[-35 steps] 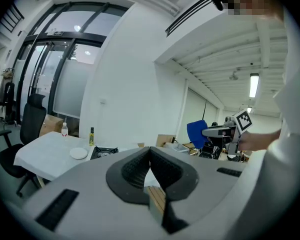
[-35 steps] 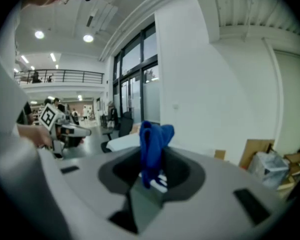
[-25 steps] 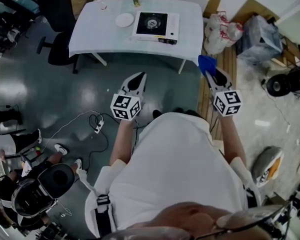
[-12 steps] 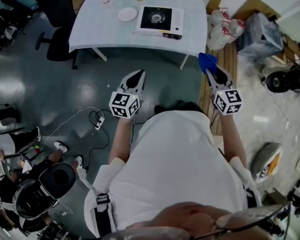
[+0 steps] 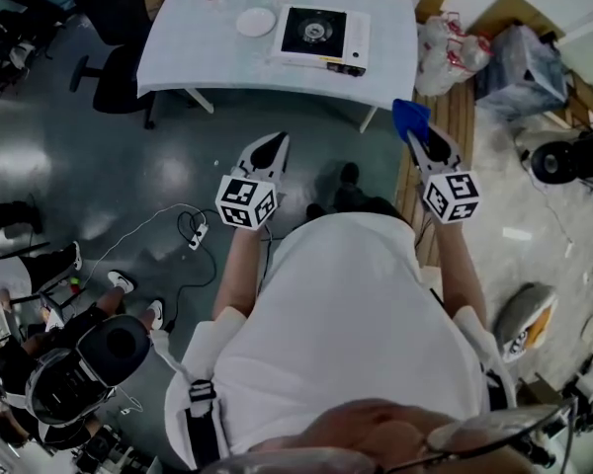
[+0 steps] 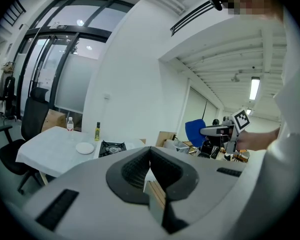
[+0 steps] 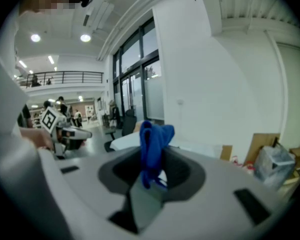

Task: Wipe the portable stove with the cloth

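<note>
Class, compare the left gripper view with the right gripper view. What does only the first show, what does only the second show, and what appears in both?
Only the left gripper view shows the portable stove, the white plate and the bottle on the table. Only the right gripper view shows a balcony railing. Both show the white table and the blue cloth, which the right tool is shut on. The left tool is shut with nothing in it.
</note>
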Tool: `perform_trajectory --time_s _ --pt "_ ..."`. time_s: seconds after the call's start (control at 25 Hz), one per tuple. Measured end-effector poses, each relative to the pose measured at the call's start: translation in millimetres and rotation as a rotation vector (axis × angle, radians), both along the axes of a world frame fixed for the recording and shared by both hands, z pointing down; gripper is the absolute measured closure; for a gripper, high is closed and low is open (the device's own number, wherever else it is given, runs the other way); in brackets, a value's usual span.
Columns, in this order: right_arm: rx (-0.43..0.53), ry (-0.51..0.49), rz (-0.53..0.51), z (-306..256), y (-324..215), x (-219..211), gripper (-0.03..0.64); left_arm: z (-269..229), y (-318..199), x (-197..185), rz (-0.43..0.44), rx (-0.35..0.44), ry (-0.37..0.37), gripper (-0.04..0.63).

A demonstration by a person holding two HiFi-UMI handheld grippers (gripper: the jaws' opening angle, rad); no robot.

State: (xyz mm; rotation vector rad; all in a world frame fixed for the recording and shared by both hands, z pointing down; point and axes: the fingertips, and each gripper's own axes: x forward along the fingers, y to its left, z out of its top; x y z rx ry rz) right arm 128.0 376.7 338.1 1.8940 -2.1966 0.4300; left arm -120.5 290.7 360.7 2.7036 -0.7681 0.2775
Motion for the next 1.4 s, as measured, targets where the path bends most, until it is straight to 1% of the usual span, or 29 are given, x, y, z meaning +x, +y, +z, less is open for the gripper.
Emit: perform_trajectory --time_s 0.16,0.36,1.0,1.16,1.4 --pt "0.004 -0.007 -0.029 5 -22 6 0.486 0 -14 9 -0.010 0.002 -0.011 0.563" --pt "-0.003 -0.018 -0.064 9 -50 20 0.486 -3 -40 30 -0.019 0.006 -0.023 0.563" --pt "-0.045 -0.027 -0.153 27 -135 102 0.485 5 -115 121 -0.035 -0.031 -0.059 0.563" --pt "-0.058 -0.045 -0.152 37 -148 123 0.485 10 -126 143 -0.043 -0.040 -0.067 0.563" --pt "-0.069 -0.058 -0.160 44 -165 144 0.485 16 -138 166 -0.050 -0.062 -0.072 0.563"
